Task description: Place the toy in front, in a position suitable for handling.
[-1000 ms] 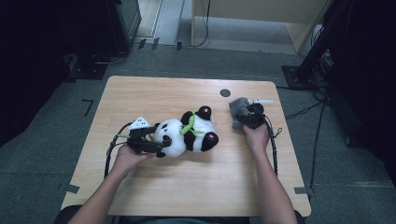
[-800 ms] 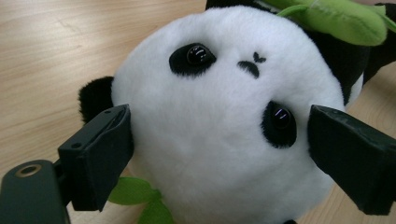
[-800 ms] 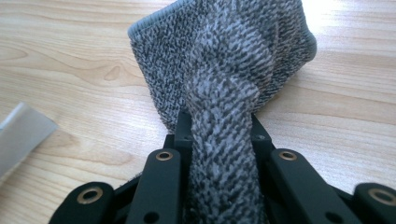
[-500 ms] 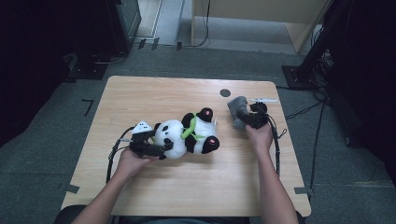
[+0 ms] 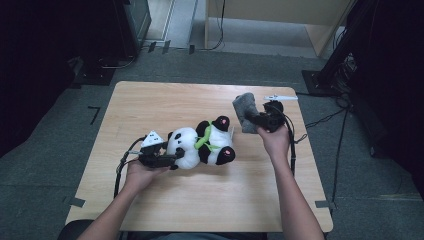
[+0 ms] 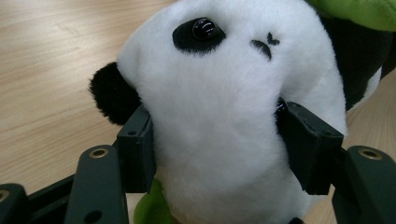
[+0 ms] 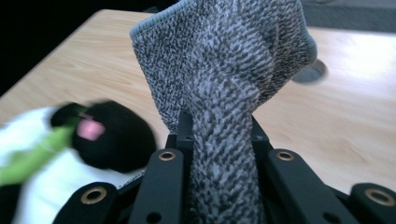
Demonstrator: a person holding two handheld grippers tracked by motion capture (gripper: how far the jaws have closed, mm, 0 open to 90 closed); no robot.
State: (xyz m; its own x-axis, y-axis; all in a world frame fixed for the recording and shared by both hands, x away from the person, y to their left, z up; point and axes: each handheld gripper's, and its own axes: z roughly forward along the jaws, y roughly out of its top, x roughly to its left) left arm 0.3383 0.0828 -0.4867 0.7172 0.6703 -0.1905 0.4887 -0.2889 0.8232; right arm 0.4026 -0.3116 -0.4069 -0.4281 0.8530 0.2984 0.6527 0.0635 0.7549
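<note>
A black-and-white plush panda [image 5: 202, 147] with a green scarf lies on its side on the wooden table [image 5: 175, 105]. My left gripper [image 5: 167, 160] is at its left end. Its jaws have just been closing, and in the left gripper view both pads [image 6: 140, 149] press into the white head of the panda [image 6: 219, 116]. My right gripper [image 5: 255, 119] is raised over the far right part of the table, shut on a grey knitted cloth [image 5: 245, 107]. In the right gripper view the cloth [image 7: 224, 70] stands bunched up out of the gripper [image 7: 219, 135], with the panda [image 7: 107, 140] blurred at lower left.
A small white object [image 5: 280, 97] lies near the table's far right edge. A dark round spot [image 7: 310, 72] marks the tabletop behind the cloth. Cables trail off the table's right side. Dark cabinets [image 5: 130, 25] stand on the floor beyond the far edge.
The right gripper has lifted the grey cloth up off the table. The left gripper's jaws have closed onto the panda's head. The panda has barely shifted.
</note>
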